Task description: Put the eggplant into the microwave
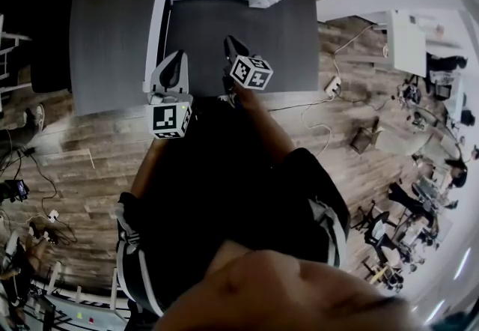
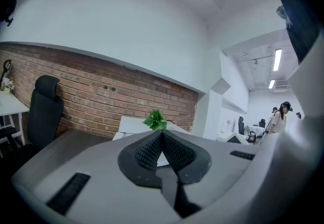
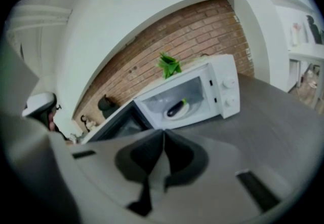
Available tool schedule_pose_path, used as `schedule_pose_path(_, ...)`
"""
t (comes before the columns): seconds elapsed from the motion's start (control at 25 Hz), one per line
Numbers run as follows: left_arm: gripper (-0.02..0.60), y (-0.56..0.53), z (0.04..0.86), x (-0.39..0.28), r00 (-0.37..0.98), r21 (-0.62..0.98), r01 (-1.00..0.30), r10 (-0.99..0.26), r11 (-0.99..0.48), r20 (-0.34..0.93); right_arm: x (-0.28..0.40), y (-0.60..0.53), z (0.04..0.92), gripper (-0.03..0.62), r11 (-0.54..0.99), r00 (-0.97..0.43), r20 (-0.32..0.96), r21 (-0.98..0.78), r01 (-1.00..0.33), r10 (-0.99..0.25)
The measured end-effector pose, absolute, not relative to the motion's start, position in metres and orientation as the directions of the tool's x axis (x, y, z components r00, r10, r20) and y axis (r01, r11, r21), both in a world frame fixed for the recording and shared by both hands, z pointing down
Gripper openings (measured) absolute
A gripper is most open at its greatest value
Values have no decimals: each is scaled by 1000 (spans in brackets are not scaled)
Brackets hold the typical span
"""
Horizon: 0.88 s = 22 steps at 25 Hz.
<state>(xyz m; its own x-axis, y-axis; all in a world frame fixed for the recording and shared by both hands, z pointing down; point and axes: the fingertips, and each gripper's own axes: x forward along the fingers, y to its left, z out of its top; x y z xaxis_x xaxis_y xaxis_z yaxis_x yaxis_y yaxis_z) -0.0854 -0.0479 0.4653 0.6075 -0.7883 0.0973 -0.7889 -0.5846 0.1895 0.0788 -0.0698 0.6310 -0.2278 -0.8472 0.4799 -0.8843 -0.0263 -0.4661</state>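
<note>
The eggplant (image 3: pixel 175 108) is lying inside the microwave (image 3: pixel 227 91), on what seems to be a white plate (image 3: pixel 188 112), though it is showing small there. The microwave's door (image 3: pixel 114 125) is standing wide open on the left side, and a green plant (image 3: pixel 169 65) is sitting on top. The microwave is standing at the far edge of the grey counter (image 3: pixel 273 121). The right claw (image 3: pixel 163 134) is hovering over the counter, well apart from the microwave, its jaws pressing together on nothing. The left claw (image 2: pixel 162 134) is pointing about level, just beside the door's outer end, its jaws likewise meeting and gripping nothing.
</note>
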Motion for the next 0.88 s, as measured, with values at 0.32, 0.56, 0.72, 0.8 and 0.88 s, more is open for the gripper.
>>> schedule_pose_path(0.32,37,-46,463,-52,575,184,-813,-812,-553,101,114,-47,596,37,23,-230,425,-438,-899,-876)
schedule_pose_path(0.56,37,-42,457,-25,562,161,-823,-822,-545,92,142,-25,570,38,40,-231,387,-441,-896,-892)
schedule_pose_path(0.72,37,-35,452,-12,559,148,-826,-824,-544,96,152,-9,551,38,62,-240,357,-446,-893,-903)
schedule_pose_path(0.8,37,-31,451,-6,562,137,-825,-821,-548,100,155,-2,542,38,73,-247,341,-450,-890,-907)
schedule_pose_path(0.88,37,-28,453,-2,563,128,-825,-819,-550,108,156,5,534,38,87,-256,326,-453,-887,-910)
